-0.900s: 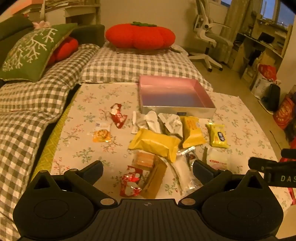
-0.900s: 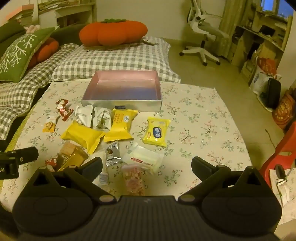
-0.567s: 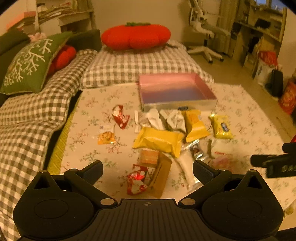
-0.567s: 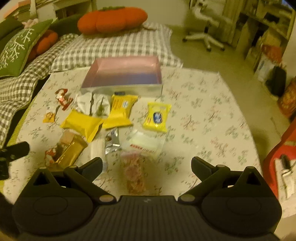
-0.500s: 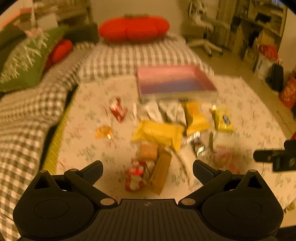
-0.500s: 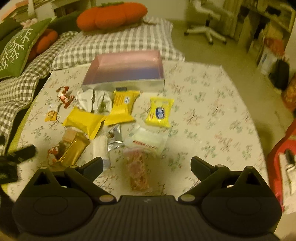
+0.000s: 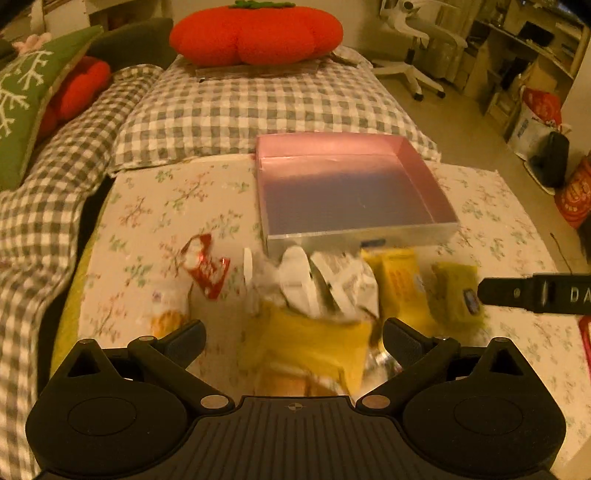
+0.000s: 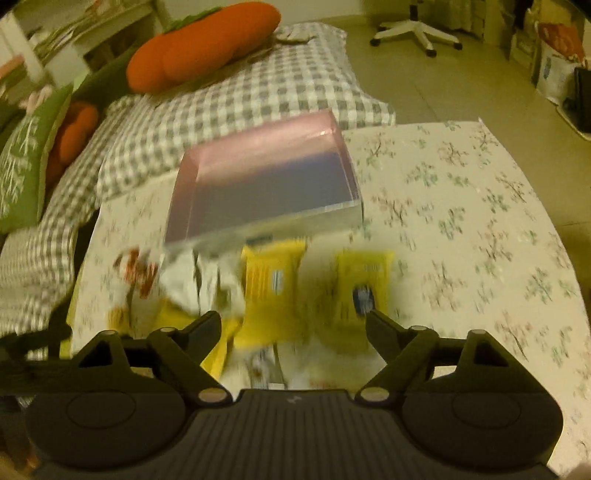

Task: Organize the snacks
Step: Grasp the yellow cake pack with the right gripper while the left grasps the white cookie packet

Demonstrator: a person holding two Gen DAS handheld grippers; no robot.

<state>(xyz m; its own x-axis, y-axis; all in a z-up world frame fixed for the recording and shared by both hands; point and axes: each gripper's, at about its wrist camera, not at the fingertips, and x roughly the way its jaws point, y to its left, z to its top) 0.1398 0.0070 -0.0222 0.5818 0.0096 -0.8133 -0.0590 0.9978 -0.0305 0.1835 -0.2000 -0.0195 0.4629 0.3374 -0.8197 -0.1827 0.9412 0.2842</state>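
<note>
Left wrist view, sharper of the two: we record the left gripper [image 7: 293,338] with jaws spread wide and holding nothing. Only this view shows the right gripper's black finger [image 7: 532,295] reaching in from the right edge, over the small yellow packet [image 7: 456,295].

Right wrist view, heavily blurred: we record the right gripper [image 8: 293,325] with jaws well apart and gripping nothing. Only this view shows the bare stretch of floral cloth to the right of the snacks.

Snacks, all on the floral-clothed worktop [image 7: 155,206], none in the box:
- large yellow packet [image 7: 314,343], lying between the left jaws, close to the camera; whether a pad touches it we cannot tell.
- tall yellow packet [image 8: 273,284], just ahead of the right jaws, between their tips.
- small yellow packet with a blue label, just ahead of the right jaws' right finger.
- white wrappers [image 7: 317,284], crumpled, between the large yellow packet and the box.
- red-and-white wrapper [image 7: 205,266] and orange-and-white packet [image 7: 168,314], to the left, apart from the heap.

Pink box [image 7: 351,192]: open-topped, empty, beyond the heap, its silver front wall just behind the white wrappers.

Surroundings: checked bedding [image 7: 258,107] beyond the worktop, a red pumpkin cushion [image 7: 255,31], a green cushion [image 7: 22,92], an office chair [image 7: 417,40].
</note>
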